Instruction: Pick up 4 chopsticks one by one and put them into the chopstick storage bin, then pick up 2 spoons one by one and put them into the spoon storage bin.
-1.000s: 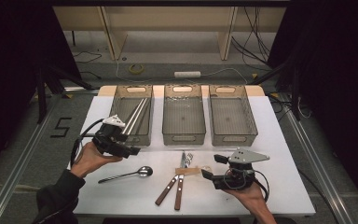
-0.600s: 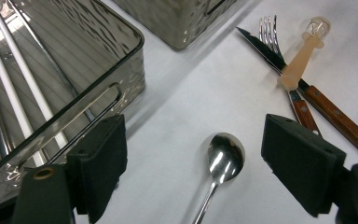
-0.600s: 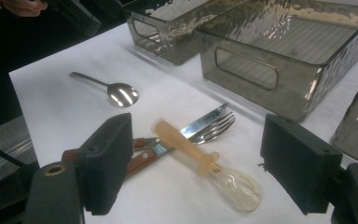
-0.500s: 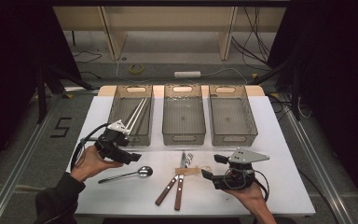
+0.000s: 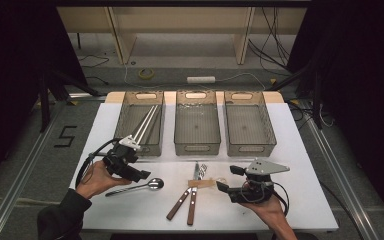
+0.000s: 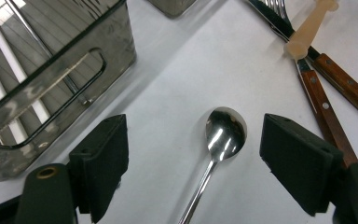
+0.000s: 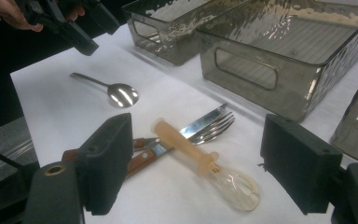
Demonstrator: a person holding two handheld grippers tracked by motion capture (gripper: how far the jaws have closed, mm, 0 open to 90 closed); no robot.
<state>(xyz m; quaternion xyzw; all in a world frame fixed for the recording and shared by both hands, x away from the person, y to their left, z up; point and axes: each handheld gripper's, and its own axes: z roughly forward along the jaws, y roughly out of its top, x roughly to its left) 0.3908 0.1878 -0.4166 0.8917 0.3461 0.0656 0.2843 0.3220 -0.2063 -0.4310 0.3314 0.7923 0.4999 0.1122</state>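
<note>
A metal spoon point(image 5: 152, 184) lies on the white table point(image 5: 295, 165), left of centre. My left gripper point(image 5: 139, 173) hovers just over its handle side, jaws open; in the left gripper view the spoon's bowl point(image 6: 224, 133) sits between the open left gripper point(image 6: 196, 140), untouched. A knife point(image 5: 192, 200) and a fork point(image 5: 177, 202) with wooden handles lie side by side at the centre front. A beige-handled plastic spoon point(image 5: 205, 183) rests across them. My right gripper point(image 5: 228, 178) stands open beside it; the plastic spoon point(image 7: 186, 149) lies ahead of the right gripper point(image 7: 198, 130).
Three smoky clear bins stand in a row at the back: left point(image 5: 141, 146), middle point(image 5: 197, 146), right point(image 5: 250, 146). The left bin holds long metal chopsticks point(image 5: 147, 122). The table's front edge is close behind both hands.
My left gripper has shifted a little from the left bin's near end toward the metal spoon. The right gripper has stayed still.
</note>
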